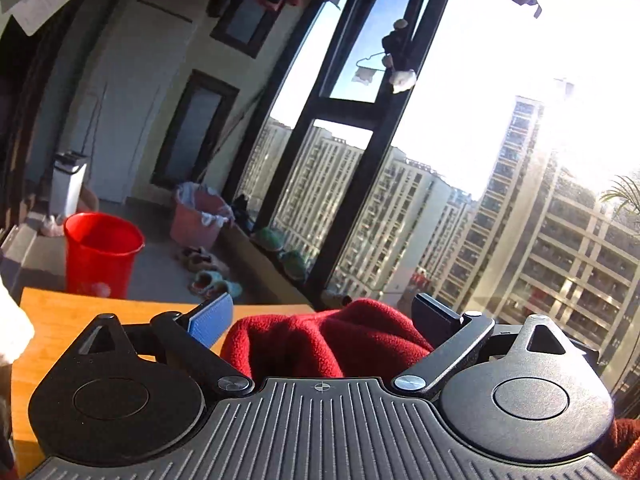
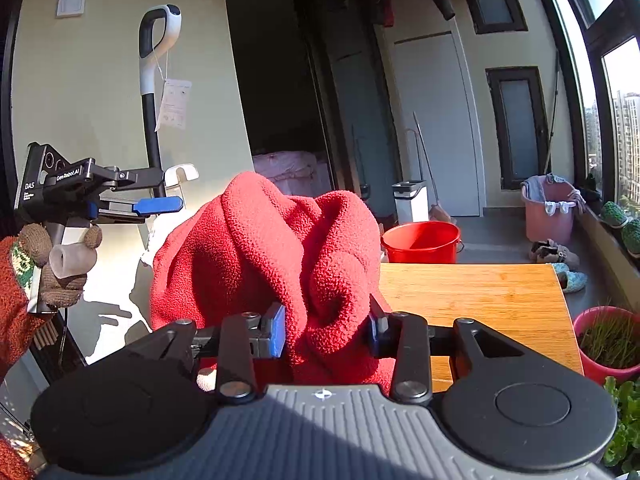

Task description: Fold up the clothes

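Note:
A red fleece garment [image 2: 260,240] hangs bunched up above the wooden table [image 2: 480,300]. My right gripper [image 2: 326,332] is shut on a thick fold of it, with the blue pads pressing in from both sides. My left gripper [image 1: 324,314] stands open wide. The fleece [image 1: 328,340] shows between its fingers and the pads do not press on it. In the right wrist view the left gripper [image 2: 160,194] is off to the left of the fleece, held by a hand in a knitted glove [image 2: 60,264]. The lower part of the garment is hidden behind the gripper bodies.
A red bucket [image 2: 420,242] stands on the floor beyond the table's far edge, a pink laundry basket [image 2: 550,212] by the window, and a pink pot of grass [image 2: 604,344] right of the table. Shoes lie on the floor. Tall windows [image 1: 440,160] fill the right.

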The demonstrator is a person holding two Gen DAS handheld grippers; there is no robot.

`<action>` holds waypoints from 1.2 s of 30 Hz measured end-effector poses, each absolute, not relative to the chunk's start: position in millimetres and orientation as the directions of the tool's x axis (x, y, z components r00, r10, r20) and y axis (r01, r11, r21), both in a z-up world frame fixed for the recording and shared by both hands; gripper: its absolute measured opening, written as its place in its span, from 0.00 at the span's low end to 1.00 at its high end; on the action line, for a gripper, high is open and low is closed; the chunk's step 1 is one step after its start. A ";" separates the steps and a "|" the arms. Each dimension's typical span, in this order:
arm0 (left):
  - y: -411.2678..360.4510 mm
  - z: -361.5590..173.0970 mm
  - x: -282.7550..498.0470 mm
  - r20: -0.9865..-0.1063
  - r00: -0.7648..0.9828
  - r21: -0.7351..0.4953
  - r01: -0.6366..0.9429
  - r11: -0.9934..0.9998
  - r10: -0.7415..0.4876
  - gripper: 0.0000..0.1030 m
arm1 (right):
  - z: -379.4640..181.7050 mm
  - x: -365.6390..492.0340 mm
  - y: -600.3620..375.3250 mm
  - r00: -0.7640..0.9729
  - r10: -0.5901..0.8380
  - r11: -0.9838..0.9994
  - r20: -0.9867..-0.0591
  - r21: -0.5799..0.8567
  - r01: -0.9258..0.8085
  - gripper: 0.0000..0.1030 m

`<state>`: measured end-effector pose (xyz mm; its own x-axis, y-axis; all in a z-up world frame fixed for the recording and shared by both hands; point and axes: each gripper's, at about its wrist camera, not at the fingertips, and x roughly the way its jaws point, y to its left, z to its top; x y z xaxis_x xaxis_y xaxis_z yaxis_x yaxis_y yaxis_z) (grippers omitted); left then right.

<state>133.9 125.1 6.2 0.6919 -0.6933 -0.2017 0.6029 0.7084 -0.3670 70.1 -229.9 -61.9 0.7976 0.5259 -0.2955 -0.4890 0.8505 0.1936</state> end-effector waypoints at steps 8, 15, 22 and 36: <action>49.3 -22.1 124.9 -0.399 0.648 -0.157 0.649 0.745 -0.649 0.99 | -73.9 44.3 -228.6 0.808 0.493 0.870 -0.322 0.176 -0.461 0.36; 57.2 -67.1 70.3 -0.423 0.640 -0.233 0.607 0.760 -0.641 0.80 | -91.5 19.2 -229.3 0.816 0.472 0.881 -0.334 0.213 -0.423 0.39; 63.4 -105.0 26.2 -0.467 0.641 -0.225 0.579 0.783 -0.609 0.80 | -99.2 -12.8 -228.6 0.808 0.445 0.895 -0.387 0.180 -0.407 0.55; 89.6 -122.4 14.5 -0.508 0.638 -0.342 0.467 0.815 -0.579 0.87 | -11.8 -22.9 -213.2 0.757 0.653 0.718 -0.032 0.343 -0.605 0.99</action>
<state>14.5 89.6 -122.4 0.6381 -0.5789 -0.5076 0.4671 0.8152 -0.3424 -22.9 -213.2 -11.8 0.7566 0.6531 -0.0320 -0.6054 0.7182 0.3429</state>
